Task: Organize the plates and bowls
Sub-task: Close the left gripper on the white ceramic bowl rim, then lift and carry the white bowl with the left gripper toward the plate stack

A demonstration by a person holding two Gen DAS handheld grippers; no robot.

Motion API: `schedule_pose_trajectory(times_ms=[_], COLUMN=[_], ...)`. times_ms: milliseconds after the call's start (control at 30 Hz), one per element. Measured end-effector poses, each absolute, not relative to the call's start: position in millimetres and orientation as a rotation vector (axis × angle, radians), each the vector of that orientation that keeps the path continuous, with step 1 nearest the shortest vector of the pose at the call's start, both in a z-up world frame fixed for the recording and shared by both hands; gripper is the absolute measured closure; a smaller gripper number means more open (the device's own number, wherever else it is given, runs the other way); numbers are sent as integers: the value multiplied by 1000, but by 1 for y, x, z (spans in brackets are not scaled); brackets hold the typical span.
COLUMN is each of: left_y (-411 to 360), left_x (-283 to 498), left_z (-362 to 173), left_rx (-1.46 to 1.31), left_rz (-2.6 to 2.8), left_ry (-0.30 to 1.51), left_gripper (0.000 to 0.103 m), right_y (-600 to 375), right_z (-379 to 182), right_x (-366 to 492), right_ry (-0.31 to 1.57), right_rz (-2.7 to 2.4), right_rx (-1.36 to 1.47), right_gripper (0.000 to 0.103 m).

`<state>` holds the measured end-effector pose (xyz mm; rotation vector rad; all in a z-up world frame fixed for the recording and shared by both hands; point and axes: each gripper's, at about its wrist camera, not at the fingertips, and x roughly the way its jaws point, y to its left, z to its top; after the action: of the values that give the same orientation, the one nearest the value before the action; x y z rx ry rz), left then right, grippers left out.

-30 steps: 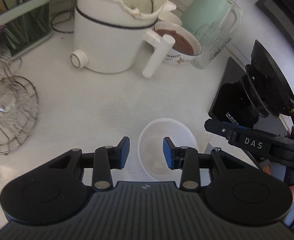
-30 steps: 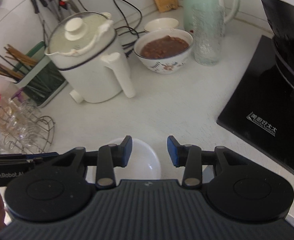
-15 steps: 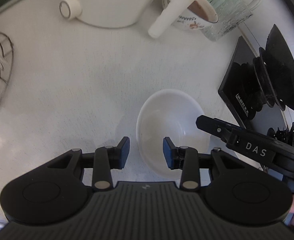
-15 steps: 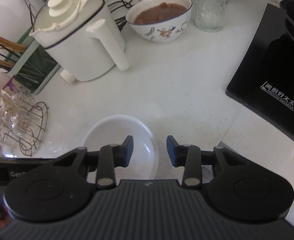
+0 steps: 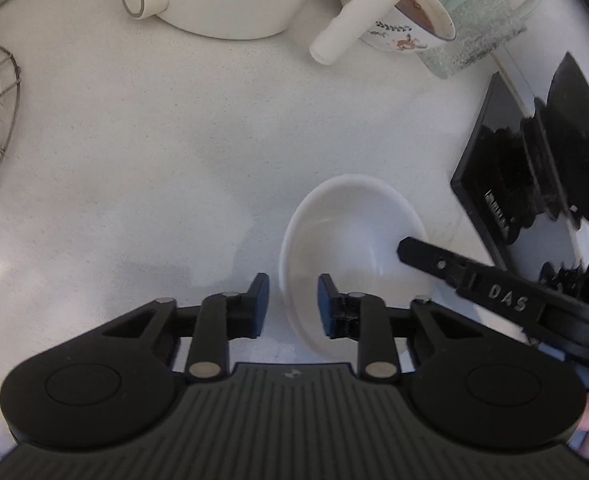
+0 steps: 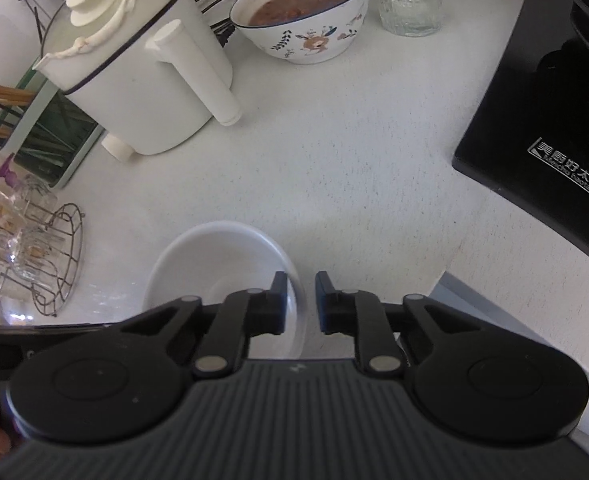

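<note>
Bowl between two grippers on the white table (image 6: pixel 334 168).

White bowl (image 5: pixel 346 240) sits empty on the table near the black cooktop (image 6: pixel 542 128), which carries a white logo with Chinese characters I cannot read clearly. Left gripper (image 5: pixel 292 304) has its fingers apart astride the bowl's near-left rim; right gripper (image 6: pixel 300 304), stamped "DAS" in the left view, also has its fingers apart, straddling the right rim.
</note>
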<state>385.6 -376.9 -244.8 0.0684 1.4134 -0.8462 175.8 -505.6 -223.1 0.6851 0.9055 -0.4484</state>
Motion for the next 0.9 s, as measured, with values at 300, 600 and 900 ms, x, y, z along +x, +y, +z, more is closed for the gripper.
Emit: schedule_pose_trajectory(times_ms=[300, 600, 900], left_y=[-378, -371, -357], left_x=[387, 387, 381], left_z=[-244, -233, -207], left_rx=[72, 54, 27], left_rz=[-820, -830, -823], left_ry=[1396, 1383, 1361], left_gripper=[86, 87, 87], right_y=[-506, -504, -499], right_z=[-221, -209, -185], right_x=[179, 174, 169], right_ry=[905, 870, 825], right_rz=[-431, -419, -375], right_rx=[667, 677, 668], right_gripper=[90, 90, 90])
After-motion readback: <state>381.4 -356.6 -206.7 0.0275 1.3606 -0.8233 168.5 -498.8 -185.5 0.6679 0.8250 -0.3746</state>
